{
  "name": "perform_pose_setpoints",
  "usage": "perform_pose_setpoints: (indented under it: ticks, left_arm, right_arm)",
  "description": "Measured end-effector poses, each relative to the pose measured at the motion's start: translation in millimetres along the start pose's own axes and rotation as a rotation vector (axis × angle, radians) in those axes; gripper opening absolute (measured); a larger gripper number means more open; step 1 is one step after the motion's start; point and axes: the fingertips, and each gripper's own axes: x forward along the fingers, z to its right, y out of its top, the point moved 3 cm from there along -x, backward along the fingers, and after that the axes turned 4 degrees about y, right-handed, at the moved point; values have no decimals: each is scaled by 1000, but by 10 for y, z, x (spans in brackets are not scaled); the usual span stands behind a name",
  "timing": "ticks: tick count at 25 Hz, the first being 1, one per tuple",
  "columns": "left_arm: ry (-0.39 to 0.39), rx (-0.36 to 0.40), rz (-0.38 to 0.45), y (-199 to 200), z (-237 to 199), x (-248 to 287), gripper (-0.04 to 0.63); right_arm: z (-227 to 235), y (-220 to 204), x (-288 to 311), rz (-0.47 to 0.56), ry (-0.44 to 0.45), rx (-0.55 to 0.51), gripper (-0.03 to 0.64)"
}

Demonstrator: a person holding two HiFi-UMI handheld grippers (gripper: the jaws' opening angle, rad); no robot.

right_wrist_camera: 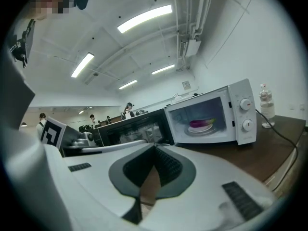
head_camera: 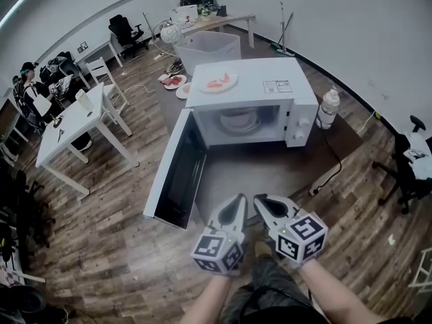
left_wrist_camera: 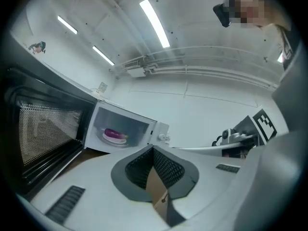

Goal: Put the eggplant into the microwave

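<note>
Count: one microwave (head_camera: 260,78), one eggplant (right_wrist_camera: 202,123), two tongs. The microwave stands on a dark surface (head_camera: 270,177) with its door (head_camera: 177,171) swung fully open to the left. The eggplant, purple, lies on one white plate (right_wrist_camera: 199,129) inside the microwave cavity, as both gripper views show. A second plate (head_camera: 231,80) carrying pink food rests on top of the microwave. One clear bottle (head_camera: 328,108) stands upright just beside the microwave's right wall, and one black cable (head_camera: 334,171) runs across the surface on that side. The left tongs (head_camera: 238,200) and the right tongs (head_camera: 260,200) are held side by side in front of the open cavity, well apart from the microwave. In each gripper view the two tips meet: the left tongs are closed with nothing between them, and so are the right tongs. Neither touches the eggplant, the door or the surface.
</note>
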Motion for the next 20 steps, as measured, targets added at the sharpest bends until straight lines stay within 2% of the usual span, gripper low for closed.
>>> perform_pose_setpoints:
  ticks: [20]
  left_arm:
    - [-28,-29,-3,-155,471,-806,5]
  right_arm:
    - [-647,-165,-645,23,-12,9,-2]
